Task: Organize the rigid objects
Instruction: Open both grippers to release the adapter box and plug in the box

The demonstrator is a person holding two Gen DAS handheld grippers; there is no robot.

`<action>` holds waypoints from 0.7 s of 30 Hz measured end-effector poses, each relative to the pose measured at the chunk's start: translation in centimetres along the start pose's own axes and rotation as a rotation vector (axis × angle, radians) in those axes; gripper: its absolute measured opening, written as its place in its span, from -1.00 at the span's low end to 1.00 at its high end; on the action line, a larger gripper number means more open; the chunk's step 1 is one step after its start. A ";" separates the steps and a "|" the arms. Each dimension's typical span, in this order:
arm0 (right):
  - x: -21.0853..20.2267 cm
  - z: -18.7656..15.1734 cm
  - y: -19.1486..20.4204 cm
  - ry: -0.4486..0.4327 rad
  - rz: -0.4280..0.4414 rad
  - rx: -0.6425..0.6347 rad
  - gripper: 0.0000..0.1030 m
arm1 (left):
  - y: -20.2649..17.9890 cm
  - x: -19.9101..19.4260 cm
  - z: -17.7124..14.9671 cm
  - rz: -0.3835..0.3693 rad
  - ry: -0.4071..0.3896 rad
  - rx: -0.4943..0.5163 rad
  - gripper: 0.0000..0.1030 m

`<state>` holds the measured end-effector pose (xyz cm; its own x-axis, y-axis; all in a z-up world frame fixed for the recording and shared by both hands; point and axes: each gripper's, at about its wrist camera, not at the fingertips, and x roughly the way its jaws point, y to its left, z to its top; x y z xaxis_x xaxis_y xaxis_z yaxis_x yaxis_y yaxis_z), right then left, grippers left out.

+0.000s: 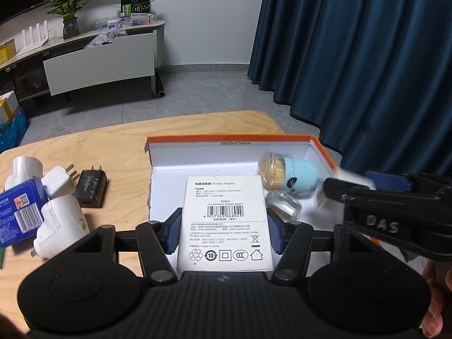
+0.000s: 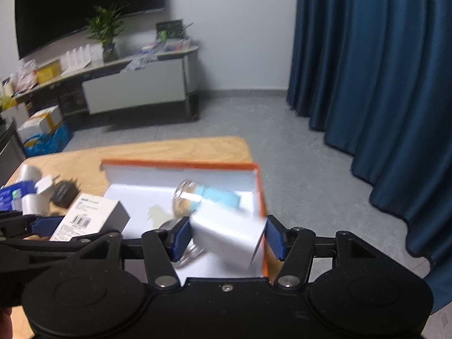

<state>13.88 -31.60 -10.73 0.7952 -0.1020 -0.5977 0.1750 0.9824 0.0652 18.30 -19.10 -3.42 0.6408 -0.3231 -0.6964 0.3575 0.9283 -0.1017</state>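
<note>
My left gripper [image 1: 224, 227] is shut on a white power adapter box [image 1: 224, 214], holding it over the near-left part of an open orange-rimmed box [image 1: 226, 139]. Inside that box lie a light blue toothpick holder [image 1: 291, 173] with a clear lid and a clear cap [image 1: 284, 207]. My right gripper [image 2: 227, 236] is over the box's right side. A tilted, blurred white box [image 2: 226, 231] sits loose between its blue pads [image 2: 274, 237], so the gripper is open. The orange-rimmed box [image 2: 180, 165], the toothpick holder [image 2: 214, 197] and the adapter box [image 2: 90, 216] also show in the right wrist view.
On the wooden table [image 1: 113, 147], left of the orange box, lie white plugs [image 1: 59, 220], a black charger [image 1: 91, 188] and a blue packet [image 1: 19, 214]. The table's far and right edges are close to the box. A blue curtain [image 1: 367, 70] hangs at the right.
</note>
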 end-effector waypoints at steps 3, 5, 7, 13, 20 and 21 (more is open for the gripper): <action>-0.6 0.1 -0.4 -0.018 0.006 0.010 0.38 | 0.1 0.3 0.3 -0.001 -0.001 -0.002 0.15; -1.1 0.0 -0.5 -0.034 -0.001 0.010 0.38 | 0.1 0.8 0.6 0.002 0.002 -0.004 0.15; -1.6 -0.1 -0.6 -0.047 0.000 0.017 0.38 | 0.2 1.3 0.9 0.000 0.010 -0.011 0.15; -2.6 -0.5 -0.9 -0.063 0.004 0.041 0.38 | 0.2 3.0 2.2 -0.020 0.027 -0.009 0.18; -3.7 -0.6 -0.1 -0.073 0.018 0.039 0.38 | 1.3 1.7 1.4 -0.005 0.031 -0.042 0.33; -4.0 -0.6 0.1 -0.075 0.023 0.038 0.38 | 1.5 1.4 1.1 -0.001 0.032 -0.048 0.33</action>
<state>10.36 -31.03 -8.86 0.8402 -0.0927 -0.5344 0.1773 0.9781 0.1090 20.50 -18.37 -3.74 0.6184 -0.3185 -0.7185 0.3248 0.9360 -0.1354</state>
